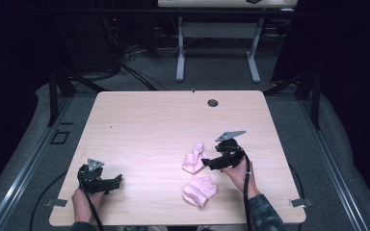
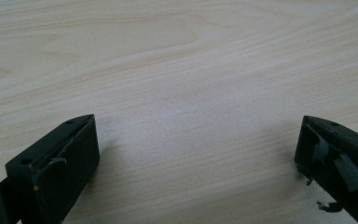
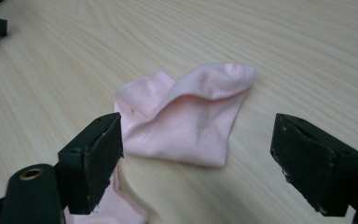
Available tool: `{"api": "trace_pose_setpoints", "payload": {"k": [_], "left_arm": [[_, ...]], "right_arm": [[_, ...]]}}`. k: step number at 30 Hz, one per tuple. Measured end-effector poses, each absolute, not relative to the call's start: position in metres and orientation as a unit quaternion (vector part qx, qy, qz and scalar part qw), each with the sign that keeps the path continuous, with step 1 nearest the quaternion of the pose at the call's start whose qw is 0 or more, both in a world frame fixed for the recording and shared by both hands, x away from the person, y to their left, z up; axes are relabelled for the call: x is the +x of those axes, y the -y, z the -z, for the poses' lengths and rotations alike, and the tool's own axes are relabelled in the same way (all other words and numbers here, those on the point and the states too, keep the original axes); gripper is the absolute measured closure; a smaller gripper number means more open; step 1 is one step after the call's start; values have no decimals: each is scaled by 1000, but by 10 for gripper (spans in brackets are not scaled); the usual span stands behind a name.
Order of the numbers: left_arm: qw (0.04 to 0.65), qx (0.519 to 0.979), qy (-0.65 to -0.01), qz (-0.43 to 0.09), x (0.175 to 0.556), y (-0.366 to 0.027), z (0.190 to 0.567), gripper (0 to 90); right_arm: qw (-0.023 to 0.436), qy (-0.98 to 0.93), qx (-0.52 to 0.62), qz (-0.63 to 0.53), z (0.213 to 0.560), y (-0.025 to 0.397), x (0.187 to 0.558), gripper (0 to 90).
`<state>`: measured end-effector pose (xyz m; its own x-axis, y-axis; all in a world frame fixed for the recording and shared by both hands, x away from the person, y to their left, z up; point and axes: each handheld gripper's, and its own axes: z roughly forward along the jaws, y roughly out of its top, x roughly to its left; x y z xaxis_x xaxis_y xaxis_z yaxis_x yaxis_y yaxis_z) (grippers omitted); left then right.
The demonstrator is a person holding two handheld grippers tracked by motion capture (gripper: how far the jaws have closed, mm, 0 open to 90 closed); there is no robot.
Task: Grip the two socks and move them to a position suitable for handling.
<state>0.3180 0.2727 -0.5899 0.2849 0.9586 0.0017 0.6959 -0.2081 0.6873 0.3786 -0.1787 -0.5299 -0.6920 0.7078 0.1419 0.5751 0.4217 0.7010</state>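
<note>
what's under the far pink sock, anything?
The far pink sock lies crumpled, folded over itself on the bare wooden table. Nothing pokes out around its edges; whatever its folds cover can't be seen.

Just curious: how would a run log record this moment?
left tongs: open, idle | right tongs: open, facing pink sock | second sock: nearer person

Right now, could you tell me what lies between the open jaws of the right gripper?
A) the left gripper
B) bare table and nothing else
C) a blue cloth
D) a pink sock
D: in the right gripper view a folded pink sock lies on the table ahead of the right gripper, framed by its two jaws, which stand wide apart.
</note>
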Motion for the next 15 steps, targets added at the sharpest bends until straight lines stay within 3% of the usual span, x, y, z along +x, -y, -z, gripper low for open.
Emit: {"api": "trace_pose_setpoints", "payload": {"k": [6, 15], "left_arm": [[345, 738, -543, -204, 303, -249, 562, 0], [388, 774, -478, -145, 272, -177, 545, 3]], "right_arm": [[101, -841, 376, -375, 523, 193, 359, 204], [98, -850, 367, -366, 531, 195, 341, 256]]}}
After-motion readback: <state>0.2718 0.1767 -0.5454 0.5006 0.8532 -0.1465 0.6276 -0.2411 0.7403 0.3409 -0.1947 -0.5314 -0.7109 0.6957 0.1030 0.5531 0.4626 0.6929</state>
